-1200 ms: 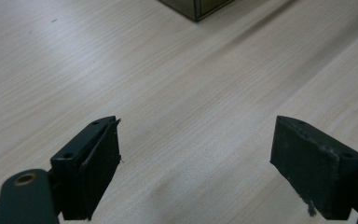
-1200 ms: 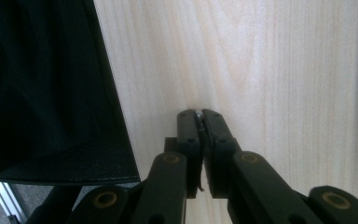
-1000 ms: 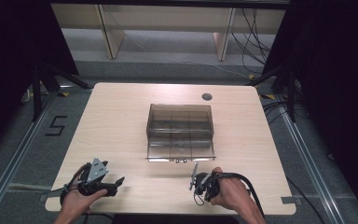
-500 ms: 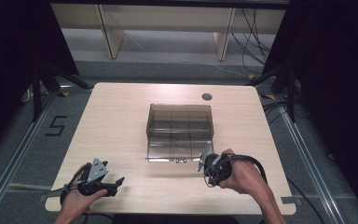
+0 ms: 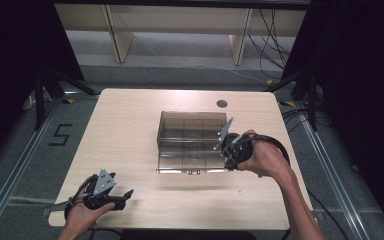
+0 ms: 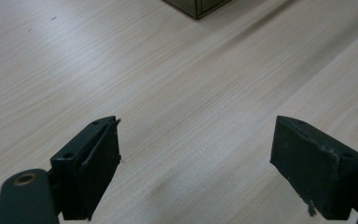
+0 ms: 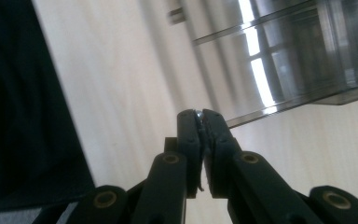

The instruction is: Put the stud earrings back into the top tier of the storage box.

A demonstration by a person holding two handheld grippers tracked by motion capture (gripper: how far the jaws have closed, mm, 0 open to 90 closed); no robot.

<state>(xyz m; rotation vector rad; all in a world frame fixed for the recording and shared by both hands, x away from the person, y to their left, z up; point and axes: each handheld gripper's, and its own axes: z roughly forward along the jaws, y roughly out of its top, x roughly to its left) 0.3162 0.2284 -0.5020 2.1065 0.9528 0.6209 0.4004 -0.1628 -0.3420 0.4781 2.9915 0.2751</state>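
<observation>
My right gripper (image 5: 228, 145) has swung up to the box's (image 5: 192, 141) 3 o'clock side, fingers clenched on something tiny. Left gripper (image 5: 111, 194) stays released on the bench (image 5: 130, 125).

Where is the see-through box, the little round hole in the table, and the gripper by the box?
see-through box (image 5: 190, 137), high view, middle of its lid
round hole (image 5: 222, 103), high view, its centre
right gripper (image 7: 200, 114), right gripper view, between its closed tips
</observation>
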